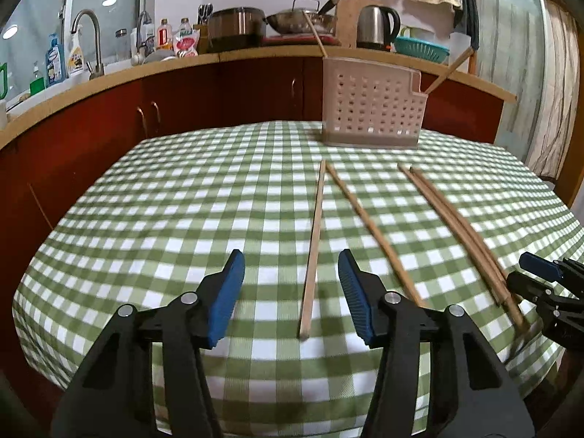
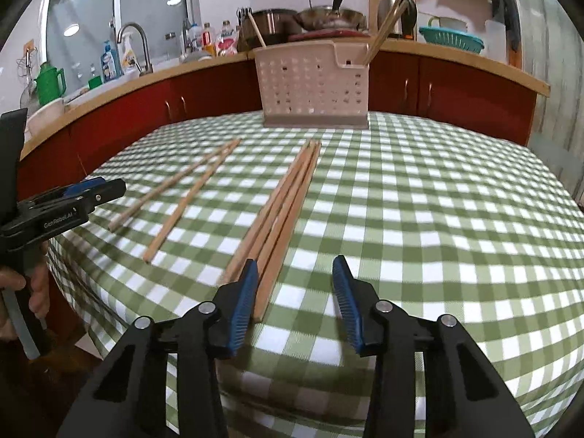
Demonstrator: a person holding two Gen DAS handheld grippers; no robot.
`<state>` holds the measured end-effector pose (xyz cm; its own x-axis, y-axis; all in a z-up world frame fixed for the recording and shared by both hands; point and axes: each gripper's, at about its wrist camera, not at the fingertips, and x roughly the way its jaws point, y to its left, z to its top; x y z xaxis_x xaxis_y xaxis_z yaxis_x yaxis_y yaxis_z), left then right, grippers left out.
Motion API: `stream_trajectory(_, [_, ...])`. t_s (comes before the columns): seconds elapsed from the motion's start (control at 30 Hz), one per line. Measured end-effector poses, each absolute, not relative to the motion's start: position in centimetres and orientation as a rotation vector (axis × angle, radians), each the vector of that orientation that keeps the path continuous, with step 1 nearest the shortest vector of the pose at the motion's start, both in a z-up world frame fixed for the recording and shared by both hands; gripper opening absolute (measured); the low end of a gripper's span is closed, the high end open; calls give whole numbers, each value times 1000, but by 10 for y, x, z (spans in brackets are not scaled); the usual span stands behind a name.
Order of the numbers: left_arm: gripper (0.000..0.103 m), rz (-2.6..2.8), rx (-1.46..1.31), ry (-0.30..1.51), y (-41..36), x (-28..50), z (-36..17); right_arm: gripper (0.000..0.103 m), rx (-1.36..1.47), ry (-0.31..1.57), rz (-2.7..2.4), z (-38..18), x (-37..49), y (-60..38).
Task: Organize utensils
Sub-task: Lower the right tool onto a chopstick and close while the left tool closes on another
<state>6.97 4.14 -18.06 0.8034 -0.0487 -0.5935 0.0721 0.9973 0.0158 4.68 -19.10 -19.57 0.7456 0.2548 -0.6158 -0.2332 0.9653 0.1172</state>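
Note:
On the green-checked tablecloth (image 1: pixel 175 200) lie several wooden chopsticks. In the left wrist view one chopstick (image 1: pixel 312 255) lies between the fingers of my left gripper (image 1: pixel 290 258), which is open and not touching it. A second chopstick (image 1: pixel 369 226) lies just right of it. A pair (image 1: pixel 452 224) runs toward my right gripper (image 1: pixel 540 273). In the right wrist view my right gripper (image 2: pixel 295 262) is open. The near ends of a chopstick bundle (image 2: pixel 288 197) lie beside its left finger (image 2: pixel 244 292), untouched. A perforated beige holder (image 2: pixel 310 84) stands at the table's far edge with chopsticks (image 2: pixel 383 33) in it.
Behind the table runs a red cabinet front (image 1: pixel 237 91) under a wooden counter with a tap (image 1: pixel 91 36), bottles, pots and a kettle (image 1: pixel 377 25). A teal basket (image 2: pixel 450 42) sits at the counter's right. A hand (image 2: pixel 36 292) holds the left gripper (image 2: pixel 109 186).

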Motion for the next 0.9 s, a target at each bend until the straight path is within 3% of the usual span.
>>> stream_trajectory(0.47, [48, -64, 3, 683, 44, 73, -191, 26, 29, 683, 206, -199, 46, -209])
stream_trajectory(0.53, [45, -66, -3, 699, 44, 76, -194, 15, 30, 683, 221, -198, 45, -209])
stream_trajectory(0.63, [42, -73, -11, 721, 44, 77, -197, 8, 28, 683, 233, -198, 46, -207])
stream_trajectory(0.8, [38, -90, -24, 739, 43, 78, -201, 7, 46, 679, 218, -197, 47, -212])
stream_trajectory(0.9, [29, -104, -15, 738, 41, 77, -202, 7, 57, 675, 212, -197, 48, -215])
